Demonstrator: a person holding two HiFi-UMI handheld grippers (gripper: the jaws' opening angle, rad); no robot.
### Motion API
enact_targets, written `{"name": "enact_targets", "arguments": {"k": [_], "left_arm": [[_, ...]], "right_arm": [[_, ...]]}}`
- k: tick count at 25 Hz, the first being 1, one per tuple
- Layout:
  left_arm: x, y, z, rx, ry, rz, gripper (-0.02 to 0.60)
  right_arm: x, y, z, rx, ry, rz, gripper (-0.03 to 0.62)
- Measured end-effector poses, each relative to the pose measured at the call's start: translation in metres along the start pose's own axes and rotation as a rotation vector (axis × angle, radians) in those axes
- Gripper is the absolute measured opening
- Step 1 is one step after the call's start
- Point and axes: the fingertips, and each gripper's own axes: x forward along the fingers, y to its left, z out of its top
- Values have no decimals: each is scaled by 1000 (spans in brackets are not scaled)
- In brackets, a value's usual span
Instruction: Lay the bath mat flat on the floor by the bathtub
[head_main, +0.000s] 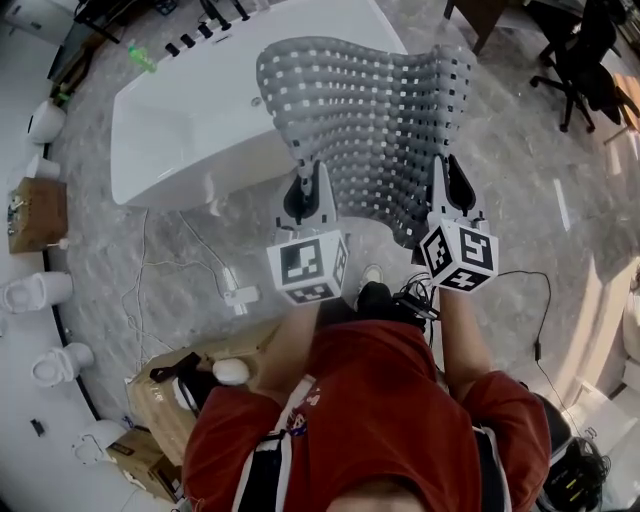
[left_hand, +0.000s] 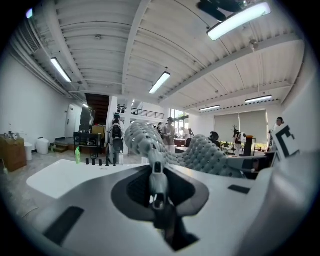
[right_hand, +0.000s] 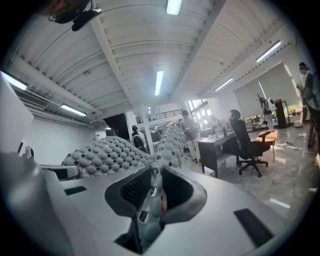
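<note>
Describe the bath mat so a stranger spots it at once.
Find the white bathtub on the grey marbled floor. Held up over one end of it is a grey, bumpy bath mat, pinched at its near edge by the left hand-held gripper and the right hand-held gripper. It alone is floppy and dotted with rows of small square holes.

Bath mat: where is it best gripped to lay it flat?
Grip the bath mat by its near edge at two spread points, coming from the person's side, as the left gripper and right gripper do now: it is a limp sheet and sags between them.
</note>
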Motion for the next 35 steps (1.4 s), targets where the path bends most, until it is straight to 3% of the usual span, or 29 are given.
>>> {"name": "enact_targets", "arguments": {"k": [18,24,30,35], "left_arm": [[64,9,-98,-44,187,-17,57],[87,27,-152,-55,280,-21,57],[111,41,-211,-70,366,-19,57],[124,60,-272,-83,434,-7,57]], "right_arm": [[61,-32,-95,-28,199,-36,78],[87,-36,-150,-27,301,-47,78],[115,-39,-209,-99,392,-9,78],[134,-43,-268,-82,453,-20,78]]}}
